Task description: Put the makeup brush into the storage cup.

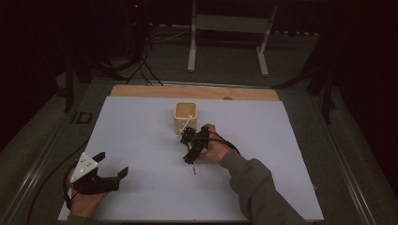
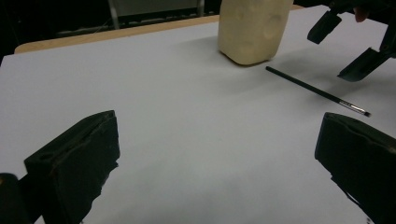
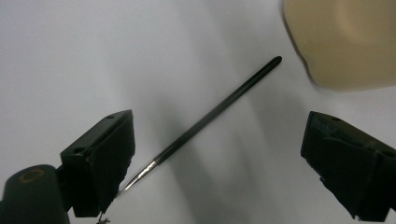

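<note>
My right tongs (image 3: 215,154) hang open over the thin black brush (image 3: 219,108) lying flat between the jaws, cream cup (image 3: 341,42) just beyond. Left tongs (image 1: 110,171) open, well apart, holding nothing.

My two grippers (image 1: 111,165) (image 1: 188,146) were black. The brush (image 3: 219,108) below my right one was black with a silver ferrule. At its one o'clock stood a cream cup (image 1: 186,116), plain, on a pale lavender-white sheet (image 1: 141,140) edged by tan wood (image 1: 141,90).
</note>
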A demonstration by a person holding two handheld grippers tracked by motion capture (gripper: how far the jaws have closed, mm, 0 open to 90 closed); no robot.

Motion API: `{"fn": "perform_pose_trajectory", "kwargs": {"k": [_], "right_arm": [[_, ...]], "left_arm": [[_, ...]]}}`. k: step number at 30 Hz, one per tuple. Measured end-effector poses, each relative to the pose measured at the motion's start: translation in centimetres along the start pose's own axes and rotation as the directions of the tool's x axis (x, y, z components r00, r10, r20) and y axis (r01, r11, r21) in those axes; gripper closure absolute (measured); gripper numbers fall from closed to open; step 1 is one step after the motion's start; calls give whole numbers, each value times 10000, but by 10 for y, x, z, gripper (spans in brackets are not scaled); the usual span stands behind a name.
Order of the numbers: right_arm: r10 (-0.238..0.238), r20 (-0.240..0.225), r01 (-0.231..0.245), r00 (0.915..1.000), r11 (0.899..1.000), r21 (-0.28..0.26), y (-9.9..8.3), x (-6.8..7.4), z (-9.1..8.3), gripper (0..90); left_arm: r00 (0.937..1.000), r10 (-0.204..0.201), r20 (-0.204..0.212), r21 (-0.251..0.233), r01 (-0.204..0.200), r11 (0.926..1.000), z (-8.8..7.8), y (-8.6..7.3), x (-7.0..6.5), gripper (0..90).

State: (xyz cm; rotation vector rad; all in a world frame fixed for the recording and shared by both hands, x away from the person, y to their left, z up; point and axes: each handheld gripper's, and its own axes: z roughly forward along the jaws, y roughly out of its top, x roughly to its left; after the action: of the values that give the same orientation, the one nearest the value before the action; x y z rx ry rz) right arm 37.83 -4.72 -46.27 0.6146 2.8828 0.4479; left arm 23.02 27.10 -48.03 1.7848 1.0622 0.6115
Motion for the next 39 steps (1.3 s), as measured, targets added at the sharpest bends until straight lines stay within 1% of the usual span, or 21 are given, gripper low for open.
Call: {"fn": "perform_pose_trajectory", "kwargs": {"k": [1, 7, 8, 9, 16, 19, 20, 21, 23, 24, 25, 28, 30, 31, 32, 34, 35, 36, 39], "right_arm": [[-27, -33, 28, 10000, 10000, 32, 0, -1, 2, 99], [142, -79, -139, 9999, 9993, 351, 1, -2, 12, 99], [194, -72, -191, 9998, 9989, 428, 2, -3, 14, 130], [262, -79, -258, 9996, 9986, 451, 2, -3, 16, 140], [321, -95, -313, 9994, 9962, 809, 3, -6, 28, 160], [349, -119, -335, 9993, 9941, 1030, 3, -7, 33, 203], [352, -166, -331, 9992, 9929, 1142, 3, -7, 35, 242], [340, -308, -302, 9989, 9926, 1176, 3, -8, 36, 273], [404, -621, -334, 9973, 9933, 1103, 4, -10, 36, 350], [427, -899, -327, 9950, 9933, 1105, 3, -11, 36, 411], [384, -976, -275, 9945, 9934, 1110, 4, -11, 35, 451], [164, -1112, -14, 9937, 9911, 1334, 4, -12, 32, 656], [46, -1191, 145, 9929, 9872, 1586, 2, -12, 31, 746], [-53, -1219, 272, 9925, 9835, 1787, 1, -12, 30, 790], [-192, -1225, 433, 9923, 9793, 1979, -1, -13, 29, 820], [-276, -1356, 578, 9904, 9727, 2246, -4, -14, 28, 841], [-284, -1420, 625, 9895, 9683, 2418, -5, -14, 27, 844], [-284, -1420, 625, 9895, 9683, 2418, -5, -14, 27, 844], [-352, -1549, 770, 9873, 9590, 2728, -8, -16, 26, 849]], "left_arm": [[10000, -1, 2, -4, 1, 10000, 0, 0, 0, 12], [10000, -1, 0, -4, 1, 10000, 0, 0, 0, 12], [10000, 7, -1, -9, -7, 10000, 0, 0, 0, 12], [10000, 8, -2, -7, -8, 10000, 0, 0, 0, 12], [10000, 1, 3, -7, -1, 10000, 0, 0, 0, 12], [10000, -3, 9, -5, 3, 10000, 0, 0, 0, 12], [10000, 14, 19, 9, -14, 10000, 0, 0, 0, 12], [10000, 25, 27, 12, -25, 10000, 0, 0, 0, 12], [10000, 24, 28, 0, -24, 10000, 0, 0, -1, 12], [10000, 26, 36, 18, -26, 10000, 1, 0, -1, 12], [10000, 29, 32, 25, -29, 10000, 1, 0, -1, 12], [10000, 25, 31, 7, -25, 10000, 0, 0, -1, 12], [10000, 15, 22, -8, -15, 10000, 0, 0, -1, 12], [10000, 7, 25, -3, -7, 10000, 0, 0, -1, 12], [10000, 12, 27, 9, -12, 10000, 0, 0, -1, 12], [10000, 5, 35, 20, -5, 10000, 0, 0, -1, 12], [10000, 5, 35, 20, -5, 10000, 0, 0, -1, 13], [10000, 22, 28, 46, -22, 10000, 1, 0, -1, 13], [10000, 18, 42, 59, -19, 10000, 1, 0, -1, 13]]}}
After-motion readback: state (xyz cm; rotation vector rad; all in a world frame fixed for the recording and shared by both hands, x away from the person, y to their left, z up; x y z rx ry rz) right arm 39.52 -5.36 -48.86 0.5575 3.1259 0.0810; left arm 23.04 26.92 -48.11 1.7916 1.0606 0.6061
